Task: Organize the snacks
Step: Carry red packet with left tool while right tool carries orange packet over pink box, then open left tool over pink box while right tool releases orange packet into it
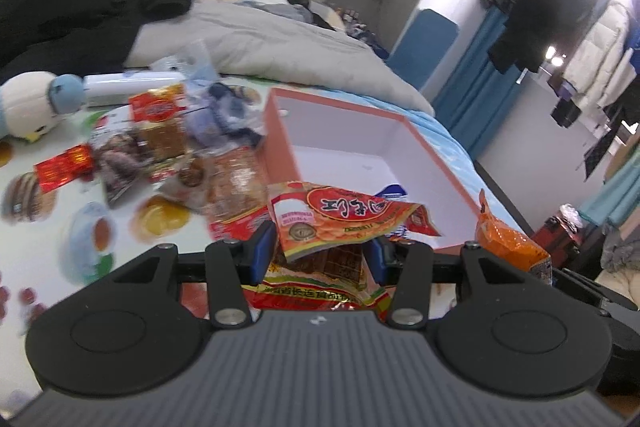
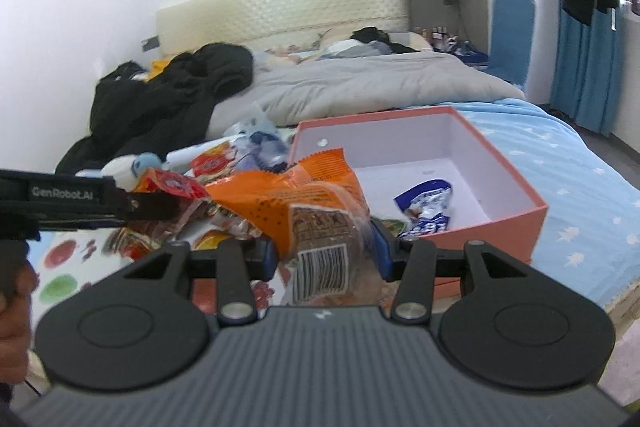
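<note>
In the left wrist view the left tongs [image 1: 320,251] sit at lower centre, about half spread, their blue pads pinching a red packet [image 1: 340,219] from both sides. The packet's long axis runs left to right across the frame, its printed face tilted up, and its right tip reaches over the near wall of the box [image 1: 280,147]. A second red wrapper lies under it between the pads. To the left, a loose heap of snacks [image 1: 160,155] covers the patterned cloth [image 1: 48,243] at mid-left, just beside the box's left wall. The box stands open at centre right, salmon outside, white inside, mostly bare. At the right edge an orange packet [image 1: 508,243] shows, just beside the box's near right corner.

In the right wrist view the left tongs' arm [image 2: 80,203] enters from the left edge. At lower centre the right tongs [image 2: 326,253] are about half spread and pinch the orange packet [image 2: 304,203]; its long axis runs from the pads up and leftward, the barcode end nearest the camera, the crimped end close to the box's near left corner. The box [image 2: 500,163] fills centre right, a blue packet [image 2: 428,207] lying by its near wall, the far floor free. Right of the box the blue sheet [image 2: 580,187] lies bare to the bed's edge
</note>
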Motion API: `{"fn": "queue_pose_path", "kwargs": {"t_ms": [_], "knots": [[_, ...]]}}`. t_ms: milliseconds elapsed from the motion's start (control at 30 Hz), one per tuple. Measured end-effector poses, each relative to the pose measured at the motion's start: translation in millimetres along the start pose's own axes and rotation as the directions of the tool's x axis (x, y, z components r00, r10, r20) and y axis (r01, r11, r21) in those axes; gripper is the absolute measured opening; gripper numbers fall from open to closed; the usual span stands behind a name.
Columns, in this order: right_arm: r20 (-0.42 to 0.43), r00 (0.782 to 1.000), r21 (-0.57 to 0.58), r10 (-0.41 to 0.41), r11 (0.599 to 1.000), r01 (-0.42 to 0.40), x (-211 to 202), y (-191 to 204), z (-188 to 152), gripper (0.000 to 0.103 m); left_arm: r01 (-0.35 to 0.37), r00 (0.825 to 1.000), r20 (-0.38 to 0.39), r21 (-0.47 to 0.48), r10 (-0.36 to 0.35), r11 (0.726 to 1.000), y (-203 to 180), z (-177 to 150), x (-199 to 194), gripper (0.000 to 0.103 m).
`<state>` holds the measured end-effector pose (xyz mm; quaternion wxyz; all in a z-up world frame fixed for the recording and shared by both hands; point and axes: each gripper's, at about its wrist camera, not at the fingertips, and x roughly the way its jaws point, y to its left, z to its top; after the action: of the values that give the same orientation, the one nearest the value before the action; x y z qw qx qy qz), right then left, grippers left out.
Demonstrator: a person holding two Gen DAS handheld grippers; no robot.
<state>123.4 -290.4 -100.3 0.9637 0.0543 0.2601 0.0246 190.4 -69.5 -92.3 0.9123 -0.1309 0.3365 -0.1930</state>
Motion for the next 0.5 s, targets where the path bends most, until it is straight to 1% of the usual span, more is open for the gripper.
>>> {"fn": "queue_pose_path", "kwargs": {"t_ms": [200,333,500], "knots": [[0.007,1.000,0.016,-0.026,1.000,0.026,15.1,-21.4,10.9,0.049,0.028,0.999,-0.016,0.008,-0.028,1.000,-18.1,16.0,35.1,0.053],[-0.001,1.000,0.034,-0.030,0.999,0.030,36.7,-36.9,20.9,0.049,0.031,0.999,-0.027,0.013,-0.030,0.999,-26.0,34.0,63.1,0.053],[-0.016,0.999,0.048,-0.032,0.998,0.033,68.5,-53.4,29.5,0.049,0.032,0.998,-0.053,0.042,-0.030,0.999,-35.0,56.1,105.2,0.053]]}}
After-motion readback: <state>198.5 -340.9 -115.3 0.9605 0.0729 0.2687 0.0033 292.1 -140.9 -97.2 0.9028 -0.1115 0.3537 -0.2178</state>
